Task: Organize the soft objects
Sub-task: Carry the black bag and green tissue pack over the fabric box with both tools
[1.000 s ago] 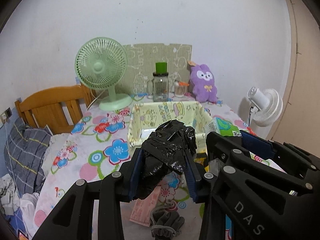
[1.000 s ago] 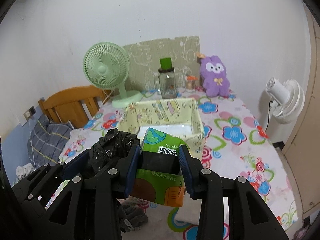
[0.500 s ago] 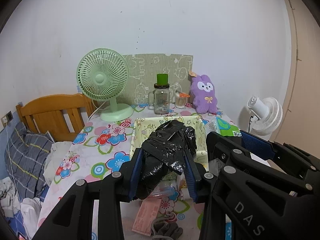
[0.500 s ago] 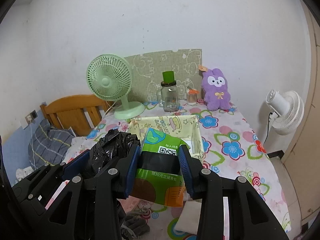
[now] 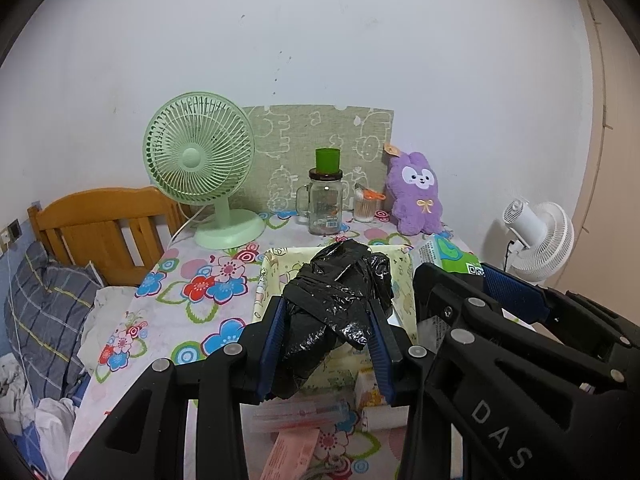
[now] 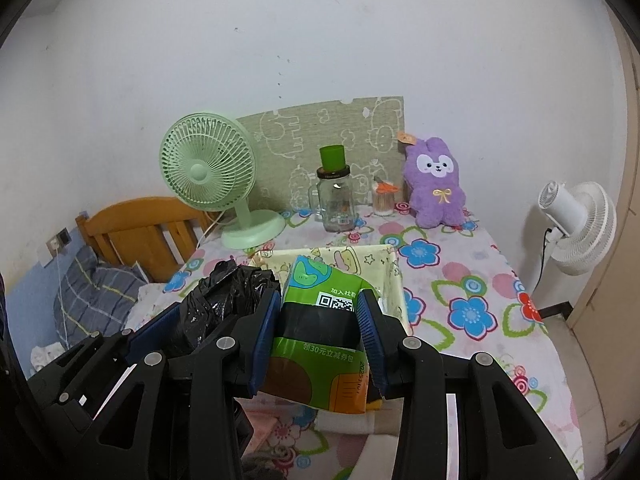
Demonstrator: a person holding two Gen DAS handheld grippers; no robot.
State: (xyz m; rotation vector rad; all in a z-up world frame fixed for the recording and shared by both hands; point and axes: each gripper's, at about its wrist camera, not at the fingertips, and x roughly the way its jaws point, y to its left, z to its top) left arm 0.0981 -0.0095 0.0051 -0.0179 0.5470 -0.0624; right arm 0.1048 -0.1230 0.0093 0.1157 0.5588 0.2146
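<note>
My left gripper [image 5: 326, 312] is shut on a crumpled black plastic bag [image 5: 336, 300] and holds it above the near edge of the yellow fabric basket [image 5: 272, 272]. My right gripper [image 6: 318, 312] is shut on a green tissue pack [image 6: 316, 340] with a QR code, also held in front of the basket [image 6: 390, 276]. The black bag also shows in the right wrist view [image 6: 220, 304], and the tissue pack in the left wrist view [image 5: 448, 254]. A purple plush bunny [image 6: 436, 188] sits at the table's back.
A green desk fan [image 5: 200, 168], a glass jar with green lid [image 5: 326, 204] and a toothpick holder [image 5: 366, 206] stand at the back. A white fan [image 6: 576, 224] stands right. A wooden chair [image 5: 96, 224] is left. Packets lie on the flowered tablecloth [image 5: 188, 300] below the grippers.
Both grippers have risen and drawn back from the basket with their loads still held; the basket and table now look farther away and lower.
</note>
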